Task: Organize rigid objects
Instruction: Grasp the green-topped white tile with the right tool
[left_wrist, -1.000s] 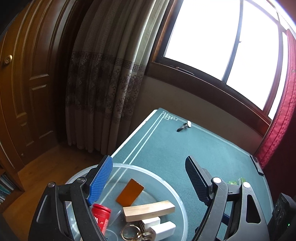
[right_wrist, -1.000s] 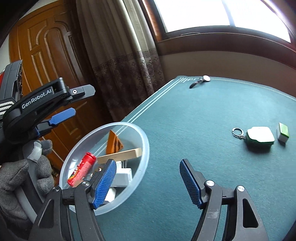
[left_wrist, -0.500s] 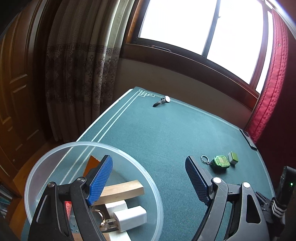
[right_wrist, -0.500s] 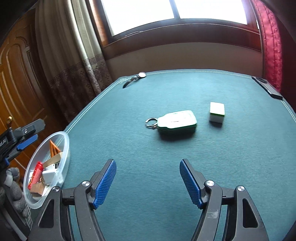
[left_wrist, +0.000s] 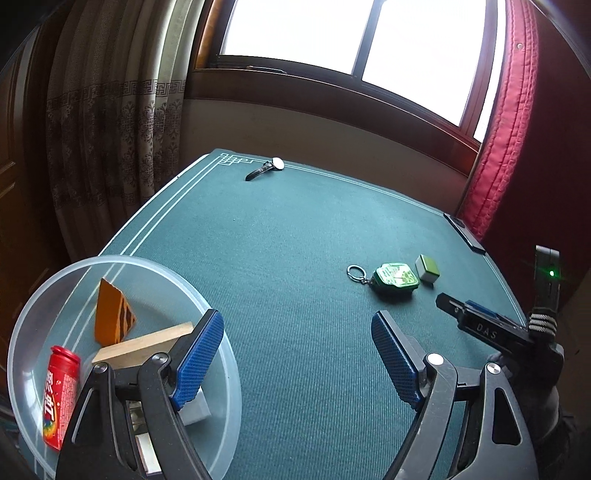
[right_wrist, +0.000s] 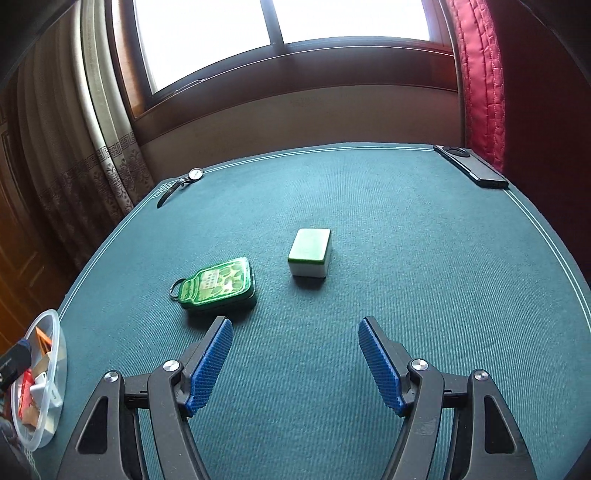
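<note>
You see a wristwatch (left_wrist: 266, 168) at the far left corner of the green bench (left_wrist: 295, 236) — and a black phone (right_wrist: 470, 167) at its right edge.

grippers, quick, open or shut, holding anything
Left claw: open, holding nothing, beside the clear bowl.
Right claw: open, holding nothing, short of the green tile.
</note>
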